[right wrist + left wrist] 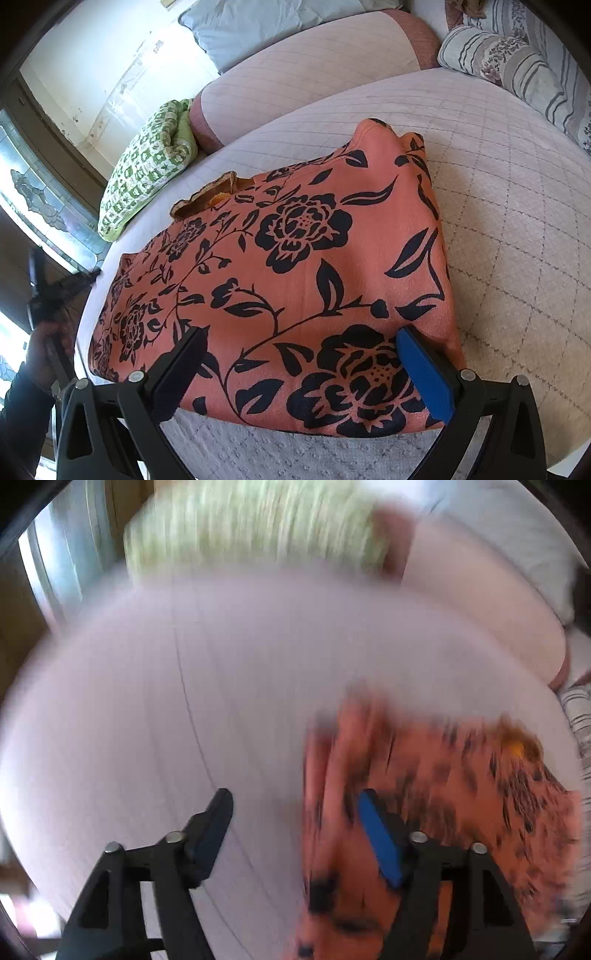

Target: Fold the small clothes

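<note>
The orange floral garment point(280, 280) lies folded on the bed point(498, 206), light, limp and likely to slump if lifted by one point. Both the left gripper point(295, 834) and right gripper point(303, 373) stand open and empty; its near corners look the best hold.

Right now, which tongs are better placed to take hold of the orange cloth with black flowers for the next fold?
Probably the right tongs: open, straddling the near edge of the orange black-flowered cloth. The left tongs are open too, mostly over bare quilted bedcover, beside the cloth's edge.
</note>
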Motion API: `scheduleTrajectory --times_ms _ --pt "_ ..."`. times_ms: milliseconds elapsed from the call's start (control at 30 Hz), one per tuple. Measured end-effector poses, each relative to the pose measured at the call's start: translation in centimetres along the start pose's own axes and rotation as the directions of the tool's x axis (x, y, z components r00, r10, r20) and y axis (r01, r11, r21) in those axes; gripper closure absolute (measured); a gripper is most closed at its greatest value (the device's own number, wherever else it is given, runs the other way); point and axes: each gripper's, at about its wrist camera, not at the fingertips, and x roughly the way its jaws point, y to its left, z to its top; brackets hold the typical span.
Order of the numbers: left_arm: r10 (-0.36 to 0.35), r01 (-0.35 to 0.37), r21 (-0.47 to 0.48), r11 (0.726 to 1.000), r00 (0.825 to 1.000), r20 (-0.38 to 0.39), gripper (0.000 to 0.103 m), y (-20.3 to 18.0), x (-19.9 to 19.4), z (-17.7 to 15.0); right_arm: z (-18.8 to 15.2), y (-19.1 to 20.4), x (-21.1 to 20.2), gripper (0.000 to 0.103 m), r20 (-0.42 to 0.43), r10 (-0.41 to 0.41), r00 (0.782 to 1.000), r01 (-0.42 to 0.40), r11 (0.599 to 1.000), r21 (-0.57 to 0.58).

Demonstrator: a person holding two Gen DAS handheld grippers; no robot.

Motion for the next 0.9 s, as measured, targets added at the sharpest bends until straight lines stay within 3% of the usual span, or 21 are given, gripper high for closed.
scheduleTrajectory --times_ms 33,100,200,300,367,433,467,500,567,600,667,700,767,833,867,900 --pt "-0.021 0.022 -0.023 1.000 1.000 0.013 0.054 0.4 -0.5 -0.3 0.0 0.0 0.0 0.000 0.001 0.002 1.000 -0.002 1.000 0.000" --pt "0.025 -0.028 0.019 0.999 0.991 0.135 0.048 -0.4 -3.6 -1.5 -0.2 0.0 -0.2 0.000 0.003 0.005 1.000 -0.005 1.000 -0.008" --pt "0.008 -0.028 0.077 0.997 0.968 0.252 0.016 -2.1 -7.7 -4.2 -0.3 0.1 -0.3 0.000 0.005 0.002 1.000 -0.002 1.000 -0.018" --pt "-0.061 -0.005 0.203 0.979 0.946 0.317 0.013 -5.0 -9.6 -7.2 -0.3 0.3 -0.2 0.000 0.008 -0.012 1.000 0.012 1.000 -0.017" --pt "-0.087 -0.016 0.300 0.954 0.941 0.328 0.013 -6.2 -9.5 -8.8 -0.2 0.3 -0.1 0.000 0.009 -0.017 1.000 0.017 1.000 -0.015" --pt "-0.068 -0.043 0.365 0.930 0.956 0.285 0.013 -8.3 -7.2 -10.3 -0.3 0.3 -0.1 0.000 0.011 -0.018 1.000 0.018 1.000 -0.014" --pt "-0.033 -0.048 0.382 0.923 0.979 0.203 0.013 -8.5 -5.2 -11.0 -0.3 0.3 -0.1 0.000 0.011 -0.017 1.000 0.017 1.000 -0.017" --pt "0.026 -0.051 0.394 0.918 0.997 0.070 0.013 -8.5 -1.3 -11.6 -0.4 0.3 -0.2 0.000 0.012 -0.016 1.000 0.016 1.000 -0.023" --pt "0.048 -0.115 0.423 0.899 0.985 0.165 0.010 -9.1 -1.6 -12.7 -0.5 0.4 -0.3 0.000 0.012 -0.016 1.000 0.017 0.999 -0.028" --pt "0.059 -0.120 0.428 0.896 0.986 0.153 0.012 -9.5 -2.2 -12.7 -0.6 0.4 -0.4 0.000 0.012 -0.015 1.000 0.016 0.999 -0.030" --pt "-0.011 -0.045 0.414 0.909 0.991 0.133 0.012 -9.7 -3.8 -12.2 -0.7 0.4 -0.5 0.000 0.013 -0.016 1.000 0.017 0.999 -0.034" --pt "-0.040 -0.032 0.412 0.911 0.985 0.165 0.012 -9.8 -5.2 -12.0 -0.8 0.4 -0.6 0.000 0.014 -0.015 1.000 0.016 0.999 -0.036" --pt "-0.053 -0.075 0.412 0.908 0.956 0.290 0.012 -9.9 -7.7 -12.1 -0.8 0.4 -0.6 0.000 0.014 -0.013 1.000 0.014 0.999 -0.035" --pt "-0.060 -0.089 0.408 0.909 0.939 0.340 0.011 -9.7 -8.4 -12.2 -0.8 0.4 -0.6 0.000 0.016 -0.015 1.000 0.015 0.999 -0.030" --pt "-0.050 -0.088 0.398 0.913 0.945 0.322 0.011 -9.4 -7.3 -12.1 -0.7 0.4 -0.6 0.000 0.016 -0.016 1.000 0.017 0.999 -0.028" --pt "-0.005 -0.090 0.386 0.918 0.971 0.238 0.011 -8.8 -4.8 -11.9 -0.7 0.4 -0.6 0.000 0.015 -0.019 1.000 0.019 0.999 -0.027"
